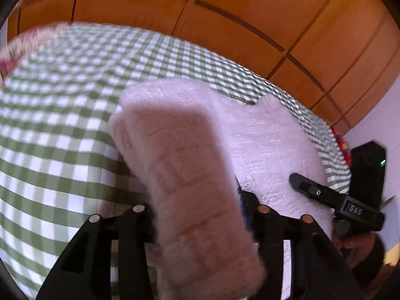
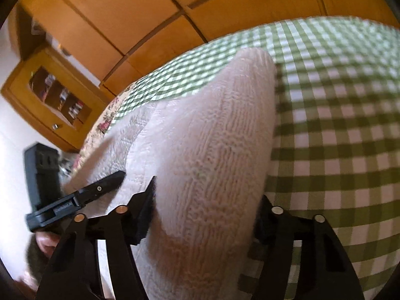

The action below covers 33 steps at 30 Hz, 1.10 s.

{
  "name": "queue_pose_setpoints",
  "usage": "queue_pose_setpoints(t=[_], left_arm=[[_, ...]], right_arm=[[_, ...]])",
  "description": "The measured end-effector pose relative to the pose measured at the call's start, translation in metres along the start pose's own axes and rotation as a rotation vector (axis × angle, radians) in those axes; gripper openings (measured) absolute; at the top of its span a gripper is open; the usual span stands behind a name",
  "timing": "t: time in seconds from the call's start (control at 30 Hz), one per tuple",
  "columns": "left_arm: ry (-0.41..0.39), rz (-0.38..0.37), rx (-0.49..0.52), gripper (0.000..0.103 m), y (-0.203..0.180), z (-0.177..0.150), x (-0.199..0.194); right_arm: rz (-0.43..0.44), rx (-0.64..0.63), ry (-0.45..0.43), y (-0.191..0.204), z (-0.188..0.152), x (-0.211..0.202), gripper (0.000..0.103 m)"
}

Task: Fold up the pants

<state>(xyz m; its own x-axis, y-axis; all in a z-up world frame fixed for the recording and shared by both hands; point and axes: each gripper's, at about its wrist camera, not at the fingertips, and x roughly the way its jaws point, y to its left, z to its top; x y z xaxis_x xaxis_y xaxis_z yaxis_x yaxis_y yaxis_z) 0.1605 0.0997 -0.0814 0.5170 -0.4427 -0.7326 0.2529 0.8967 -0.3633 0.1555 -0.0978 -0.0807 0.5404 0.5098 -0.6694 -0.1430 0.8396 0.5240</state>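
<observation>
The right gripper [image 1: 300,187] bears a label reading "DAS".

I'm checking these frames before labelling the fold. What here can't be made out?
- Left gripper fingertips: left wrist view, buried behind the bunched pink pants.
- Right gripper right pad: right wrist view, hidden by the same cloth.
- Pants' waistband and cuffs: neither view shows them; folds hide them and the lower edges cut them off.
- Cabinet contents: right wrist view, too small and blurred.
- Checked bedspread: far part motion-blurred.
</observation>
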Motion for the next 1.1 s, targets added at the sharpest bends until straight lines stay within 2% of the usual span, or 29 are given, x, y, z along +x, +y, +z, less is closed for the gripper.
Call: queue_pose_setpoints(t=[0.07,0.27,0.4,0.67,1.1], left_arm=[[-0.027,0.028,0.029,0.04,-0.013,0.001,-0.005],[-0.102,-0.003,0.044,0.039,-0.032,0.0,-0.027],[-0.13,-0.02,0.046,0.039,-0.048,-0.002,-0.026],[-0.152,-0.056,0.076,0.039,-0.09,0.011,-0.004],[-0.172,-0.06,0.161,0.039,-0.154,0.063,0.066]], right_arm=[[-0.019,-0.037,-0.015,0.008,0.0,-0.002,0.057],[-0.086,-0.129,-0.063,0.019,-0.001,-0.017,0.056],[-0.125,-0.165,-0.102,0.014,-0.002,-0.033,0.056],[-0.213,-0.188,-0.18,-0.011,0.008,-0.063,0.055],[-0.348,-0.247,-0.304,-0.079,0.062,-0.081,0.055]])
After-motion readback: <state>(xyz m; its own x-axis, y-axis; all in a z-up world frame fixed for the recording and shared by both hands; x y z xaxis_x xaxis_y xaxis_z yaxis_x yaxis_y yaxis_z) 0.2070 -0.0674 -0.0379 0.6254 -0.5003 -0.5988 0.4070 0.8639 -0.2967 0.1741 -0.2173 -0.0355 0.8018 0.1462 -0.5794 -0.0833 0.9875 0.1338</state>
